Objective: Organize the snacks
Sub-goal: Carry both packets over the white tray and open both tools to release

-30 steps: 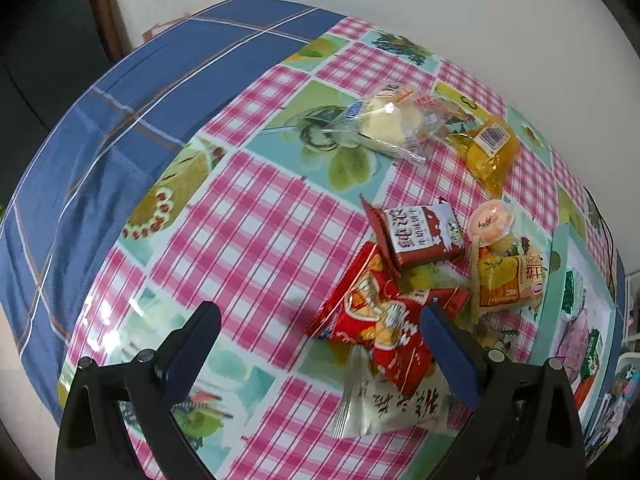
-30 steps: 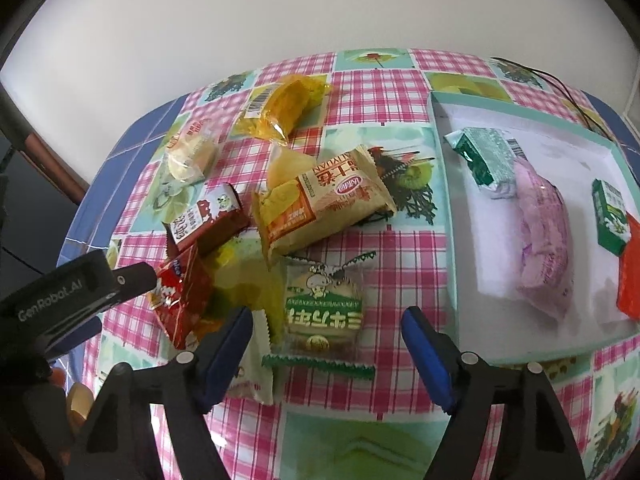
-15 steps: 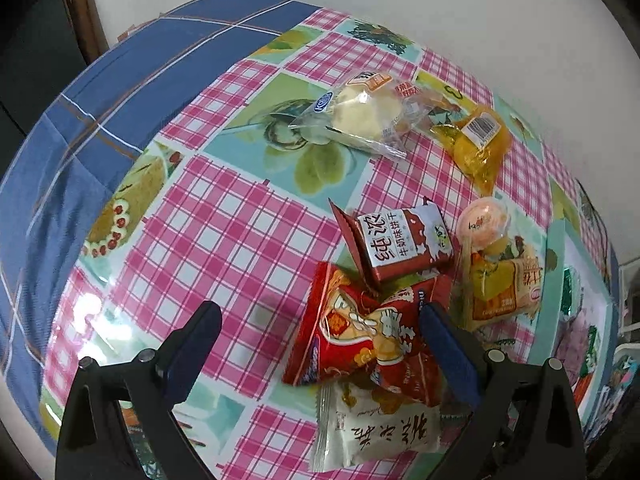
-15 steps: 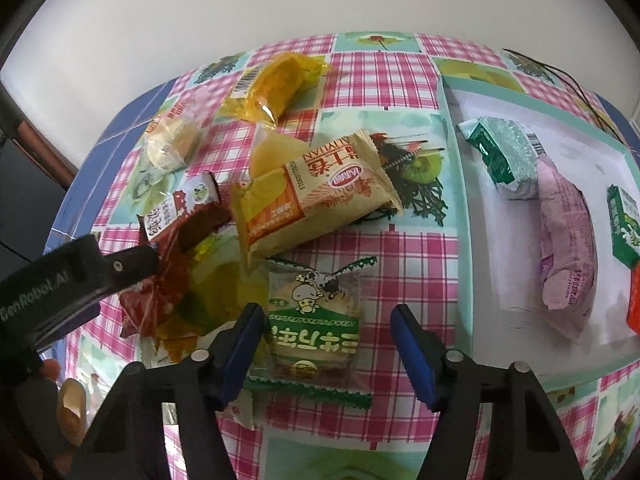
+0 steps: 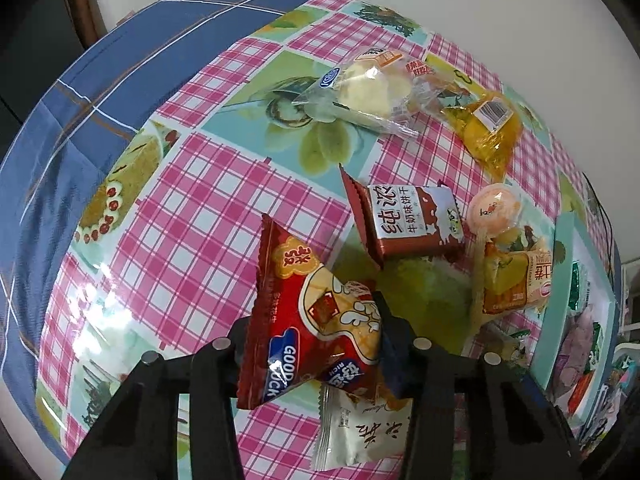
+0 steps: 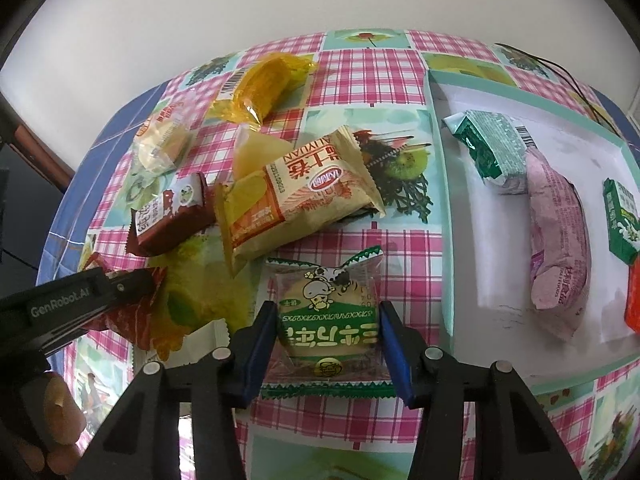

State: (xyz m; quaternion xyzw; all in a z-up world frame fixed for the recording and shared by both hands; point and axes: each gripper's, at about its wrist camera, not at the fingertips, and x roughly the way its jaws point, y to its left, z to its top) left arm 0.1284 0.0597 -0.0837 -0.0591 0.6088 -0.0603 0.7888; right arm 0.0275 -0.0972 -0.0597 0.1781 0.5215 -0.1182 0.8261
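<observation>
The left tongs (image 5: pixel 316 344) have just closed, clenching the red snack packet (image 5: pixel 308 320). The right tongs (image 6: pixel 328 344) have been closing around the green-printed biscuit packet (image 6: pixel 328 320), apparently touching it, left of the tray (image 6: pixel 444 240).

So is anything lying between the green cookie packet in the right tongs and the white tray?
Nothing visible. The right tongs straddle the green cookie packet, and only bare tablecloth separates it from the white tray. The tray's near corner looks free; its packets lie farther in.
</observation>
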